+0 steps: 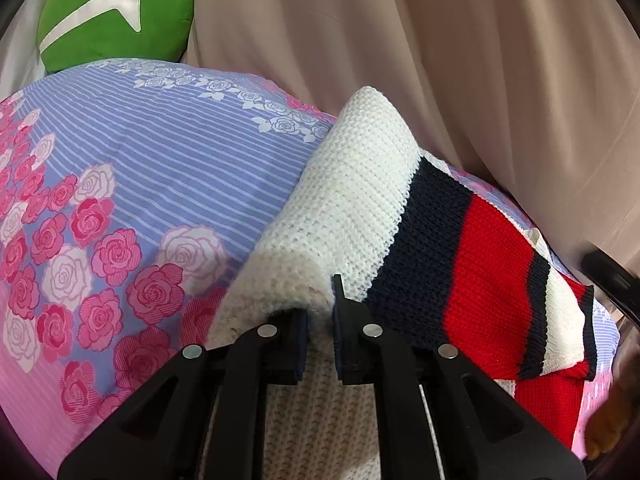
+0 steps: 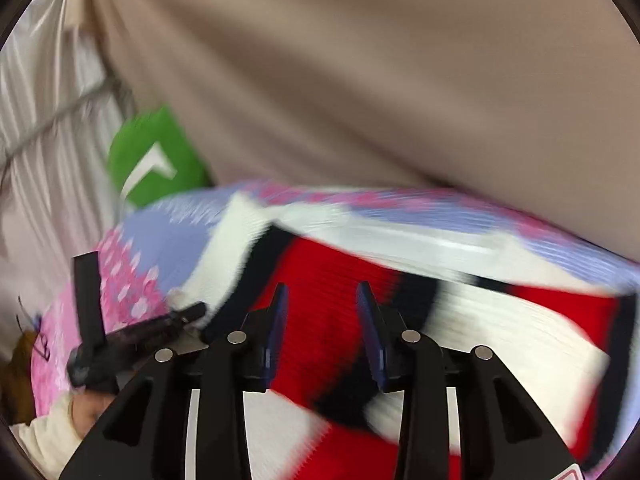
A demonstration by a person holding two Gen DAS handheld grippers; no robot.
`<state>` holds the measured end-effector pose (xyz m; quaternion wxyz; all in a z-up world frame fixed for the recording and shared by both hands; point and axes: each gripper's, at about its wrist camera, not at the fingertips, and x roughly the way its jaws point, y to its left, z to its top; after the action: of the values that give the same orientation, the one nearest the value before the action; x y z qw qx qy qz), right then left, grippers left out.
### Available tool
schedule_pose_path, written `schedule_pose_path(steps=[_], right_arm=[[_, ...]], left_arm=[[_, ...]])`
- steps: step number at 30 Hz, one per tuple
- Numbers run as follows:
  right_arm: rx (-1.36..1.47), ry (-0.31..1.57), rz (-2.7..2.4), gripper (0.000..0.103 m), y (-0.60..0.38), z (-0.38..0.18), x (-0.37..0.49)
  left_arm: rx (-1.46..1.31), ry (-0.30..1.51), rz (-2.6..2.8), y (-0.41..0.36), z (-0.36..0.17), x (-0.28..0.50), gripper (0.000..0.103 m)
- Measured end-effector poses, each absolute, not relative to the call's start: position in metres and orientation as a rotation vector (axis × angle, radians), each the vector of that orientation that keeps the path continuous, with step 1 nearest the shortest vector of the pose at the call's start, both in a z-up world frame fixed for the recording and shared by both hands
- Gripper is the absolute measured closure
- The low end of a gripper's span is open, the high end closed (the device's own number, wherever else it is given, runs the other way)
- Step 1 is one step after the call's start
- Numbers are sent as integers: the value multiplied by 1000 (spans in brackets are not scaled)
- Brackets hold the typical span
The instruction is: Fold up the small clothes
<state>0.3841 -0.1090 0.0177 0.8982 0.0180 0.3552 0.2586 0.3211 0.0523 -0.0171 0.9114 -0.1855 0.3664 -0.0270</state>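
Observation:
A knitted sweater (image 1: 384,216) with white, navy and red stripes lies on a floral bedsheet (image 1: 120,208). My left gripper (image 1: 320,312) is shut on a white fold of the sweater and holds it lifted off the sheet. In the right wrist view the sweater (image 2: 344,280) is blurred by motion. My right gripper (image 2: 322,300) hovers over its red part with jaws apart and nothing between them. The left gripper (image 2: 120,336) shows at the left of that view.
A green cushion (image 1: 116,12) with a white mark lies at the far left of the bed, also in the right wrist view (image 2: 156,156). A beige curtain (image 1: 460,60) hangs behind the bed. A white pleated curtain (image 2: 44,128) is at the left.

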Motion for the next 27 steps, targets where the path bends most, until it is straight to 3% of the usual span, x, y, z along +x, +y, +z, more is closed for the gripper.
schedule_pose_path(steps=[9,10,13,17,19,22,27], right_arm=[[11,824,540,57,-29,-5,440],[-5,831,526,59,-24,-9,443],[-34,816,514,99,-15,-4,445],[53,660,540,100,-29,36,434],[71,666,543,100,-27,31,439],[-48,837,481,101,-7,-27,470],[28,717,511,99,-34,13,434]], left_arm=[[-393,754,-65,54,-18,321,93],[-393,754,-66,54,-18,320,93],[-393,754,-65,55,-18,322,93],[-389,754,-64,55,-18,323,93],[-381,754,-61,53,-17,323,93],[-379,754,-61,53,-18,324,93],[-405,753,-77,57,-18,325,93]])
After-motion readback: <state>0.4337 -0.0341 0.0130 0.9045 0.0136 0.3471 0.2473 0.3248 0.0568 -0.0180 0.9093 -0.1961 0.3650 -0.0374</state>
